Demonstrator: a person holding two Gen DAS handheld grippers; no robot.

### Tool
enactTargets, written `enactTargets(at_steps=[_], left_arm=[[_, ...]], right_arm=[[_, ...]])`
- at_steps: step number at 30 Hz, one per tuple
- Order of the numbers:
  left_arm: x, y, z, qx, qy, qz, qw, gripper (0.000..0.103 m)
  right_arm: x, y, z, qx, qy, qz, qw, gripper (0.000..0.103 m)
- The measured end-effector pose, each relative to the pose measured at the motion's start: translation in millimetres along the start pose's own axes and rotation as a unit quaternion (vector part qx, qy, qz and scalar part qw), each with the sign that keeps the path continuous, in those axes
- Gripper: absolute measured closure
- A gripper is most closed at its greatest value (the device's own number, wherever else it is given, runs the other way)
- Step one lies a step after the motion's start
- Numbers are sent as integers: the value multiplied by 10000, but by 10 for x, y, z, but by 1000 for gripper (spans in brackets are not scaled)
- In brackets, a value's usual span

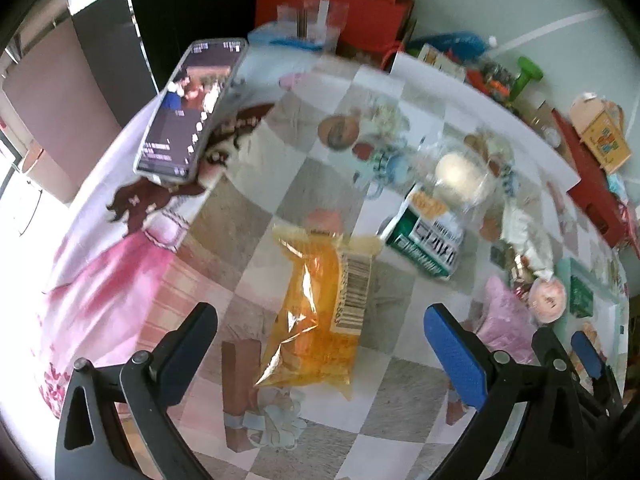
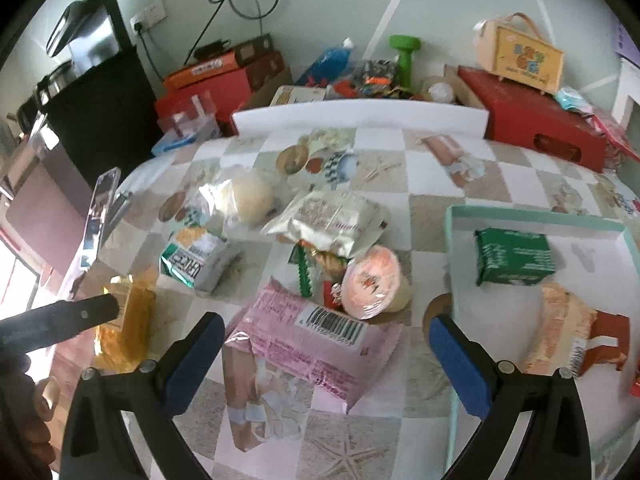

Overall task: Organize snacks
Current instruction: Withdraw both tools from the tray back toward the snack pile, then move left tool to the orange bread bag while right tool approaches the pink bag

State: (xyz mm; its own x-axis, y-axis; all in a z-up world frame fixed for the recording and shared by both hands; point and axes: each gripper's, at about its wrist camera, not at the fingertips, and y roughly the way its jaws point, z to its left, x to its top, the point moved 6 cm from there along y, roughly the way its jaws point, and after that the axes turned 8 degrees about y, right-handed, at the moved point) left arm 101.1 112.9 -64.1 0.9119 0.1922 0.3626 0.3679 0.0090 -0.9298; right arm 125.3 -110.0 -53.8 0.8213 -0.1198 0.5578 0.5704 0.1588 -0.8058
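An orange snack packet [image 1: 316, 312] with a barcode lies flat on the checked tablecloth, between the fingers of my open left gripper [image 1: 320, 346], which does not grip it. My right gripper [image 2: 320, 354] is open over a pink packet [image 2: 312, 336], also lying flat. A mint-green tray [image 2: 454, 248] to the right holds a green packet [image 2: 514, 256] and a pale yellow packet [image 2: 560, 332]. A peach-lidded cup [image 2: 372, 280], a white packet [image 2: 332, 216], a green-and-white packet [image 2: 196, 256] and a bagged bun [image 2: 248, 196] lie in a loose pile beyond.
A phone [image 1: 192, 108] leans at the table's far left edge. Red boxes [image 2: 536, 120], a green dumbbell [image 2: 404, 56] and other clutter line the back wall. A hand [image 2: 24, 420] holds the left gripper at lower left, beside the orange packet [image 2: 128, 320].
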Motion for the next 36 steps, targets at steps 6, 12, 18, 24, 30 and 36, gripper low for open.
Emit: enactTargets(at_steps=[6,12,18,24,30,36], left_arm=[[-57,169,-26,-62,26,185,9998,0],[-77,279,-56,-131,47,337,9993,0],[-60,347,-70,-172,56,412,9990,0],[-52,422,-83,-179,76,487,9986,0],[-58,454,-76,-159,80,505,9986,0],[-59,485,-64,-138,72,513,9986,0]], right_arm=[[-53,145,37,35,-166,174,9997,0],[-77,230,99,3,-484,214,9986,0],[-76,286,130,79,-628,211,9978,0],[-112,365,150,103,-694,321,9970,0],[-141,350,159,249,-641,446,9966,0],[-172,306,153,394,-517,605,9960,0]])
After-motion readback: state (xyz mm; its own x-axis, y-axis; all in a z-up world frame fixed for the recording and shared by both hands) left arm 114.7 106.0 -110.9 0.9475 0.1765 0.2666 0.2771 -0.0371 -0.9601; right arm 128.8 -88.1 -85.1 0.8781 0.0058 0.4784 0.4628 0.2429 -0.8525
